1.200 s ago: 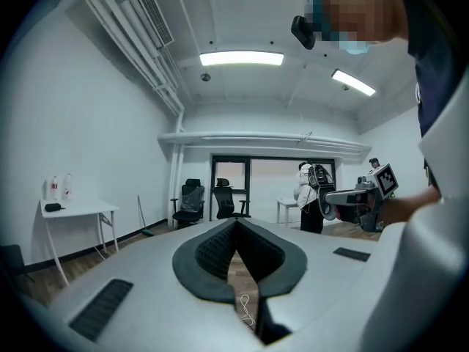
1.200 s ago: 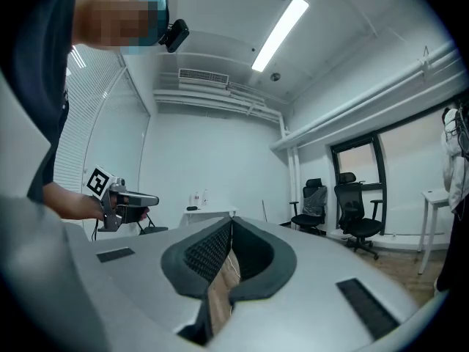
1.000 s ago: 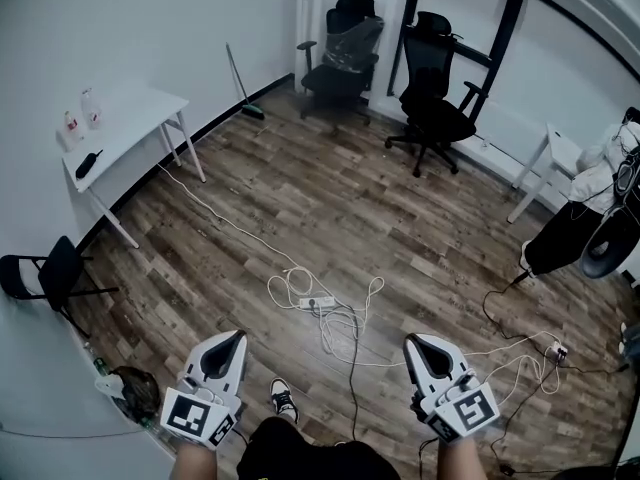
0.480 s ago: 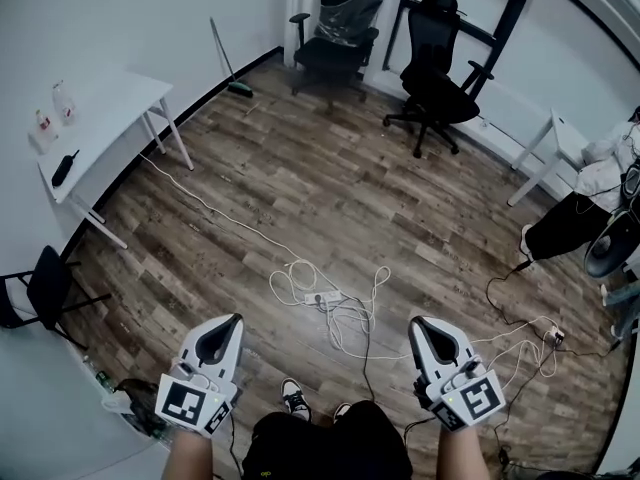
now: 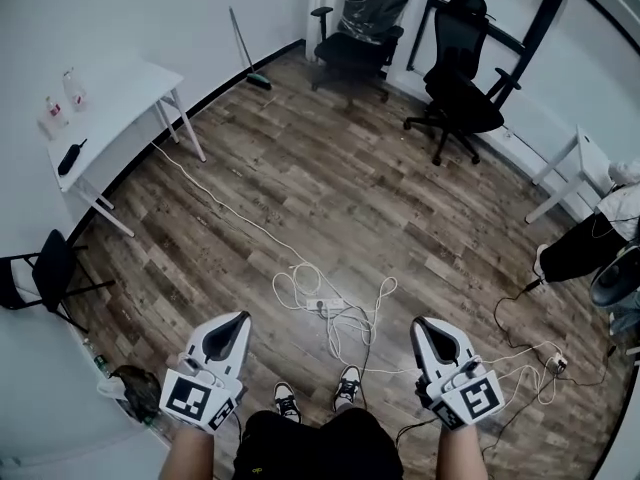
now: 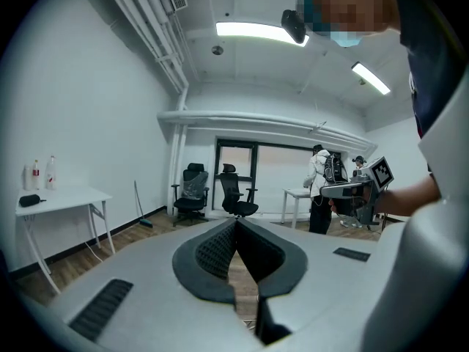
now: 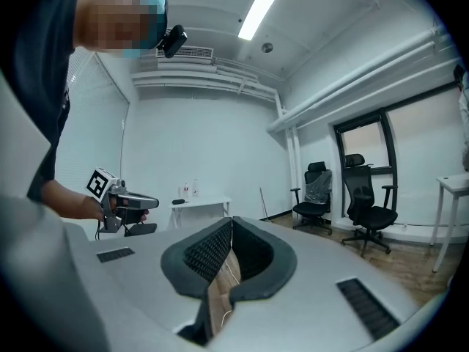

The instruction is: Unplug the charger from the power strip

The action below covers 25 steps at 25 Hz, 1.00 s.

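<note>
Carries the left gripper (image 5: pixel 240 317) and the right gripper (image 5: pixel 421 321) out in front, near the body, each with jaws pressed together and pinching nothing. Looks down on the power strip (image 5: pixel 320 305), lying on the wood floor (image 5: pixel 400 198) between the two grippers, a little farther off and well below them, in the middle of a white cable tangle (image 5: pixel 352 326). Cannot pick out the charger on it from up here: too small to tell plug from plug.

Judging from this, several ways to go wrong:

- Could head for the wrong target. Note a second small plug block (image 5: pixel 553 363) on the floor at the right, with cords of its own.
- Could catch a foot in the tangle, with the shoes (image 5: pixel 285 400) just near of its loops, and jerk the strip out of place.
- Could arrive with jaws closed and merely knock the strip aside; needs spreading them before closing in.
- Could pinch a loose cable instead of the charger body, given loops lying around the strip.
- Could drag the whole strip along without freeing the plug, unless pinning it with one gripper and pulling with the other; expect easy sliding on such smooth boards.
- Could strain the long white cord (image 5: pixel 215 198) running left and far toward the table (image 5: pixel 120 98) by pulling at a slant.
</note>
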{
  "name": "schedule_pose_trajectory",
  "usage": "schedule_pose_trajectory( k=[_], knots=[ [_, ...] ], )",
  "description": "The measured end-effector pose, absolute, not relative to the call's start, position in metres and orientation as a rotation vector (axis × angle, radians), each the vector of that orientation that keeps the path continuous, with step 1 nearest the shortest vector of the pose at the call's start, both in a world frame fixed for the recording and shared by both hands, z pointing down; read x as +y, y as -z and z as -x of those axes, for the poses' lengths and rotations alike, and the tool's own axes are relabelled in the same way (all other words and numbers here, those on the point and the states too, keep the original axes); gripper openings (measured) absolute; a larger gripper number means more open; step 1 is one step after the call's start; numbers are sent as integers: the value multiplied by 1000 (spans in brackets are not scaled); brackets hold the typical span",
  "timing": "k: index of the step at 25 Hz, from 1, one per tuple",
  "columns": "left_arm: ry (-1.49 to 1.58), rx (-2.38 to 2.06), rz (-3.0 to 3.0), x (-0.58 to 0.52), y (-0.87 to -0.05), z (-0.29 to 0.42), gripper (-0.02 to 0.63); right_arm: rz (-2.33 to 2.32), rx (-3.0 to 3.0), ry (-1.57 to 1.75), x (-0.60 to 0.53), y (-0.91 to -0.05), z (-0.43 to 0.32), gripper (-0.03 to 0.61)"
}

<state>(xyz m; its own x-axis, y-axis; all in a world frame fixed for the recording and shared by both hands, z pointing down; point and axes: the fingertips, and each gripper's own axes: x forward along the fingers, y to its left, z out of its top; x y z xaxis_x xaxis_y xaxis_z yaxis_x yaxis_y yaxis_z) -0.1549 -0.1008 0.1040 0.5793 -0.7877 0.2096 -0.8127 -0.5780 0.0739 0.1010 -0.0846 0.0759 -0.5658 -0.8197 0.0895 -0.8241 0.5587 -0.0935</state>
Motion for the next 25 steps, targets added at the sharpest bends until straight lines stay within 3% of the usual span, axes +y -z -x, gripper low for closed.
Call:
schedule_pose_trajectory(
  k=[6, 12, 25],
  knots=[
    [-213, -1418, -2537, -149, -139, 108, 18, -1296, -2791, -248, -151, -121, -144, 21],
    [-232, -1390, -2528, -194, -226, 81, 18, -1259, -2735, -344, -206, -228, -163, 21],
    [-473, -1172, -2557, -241, -564, 79, 18, -1080, -2536, -473, -258, -596, -127, 23]
  ],
)
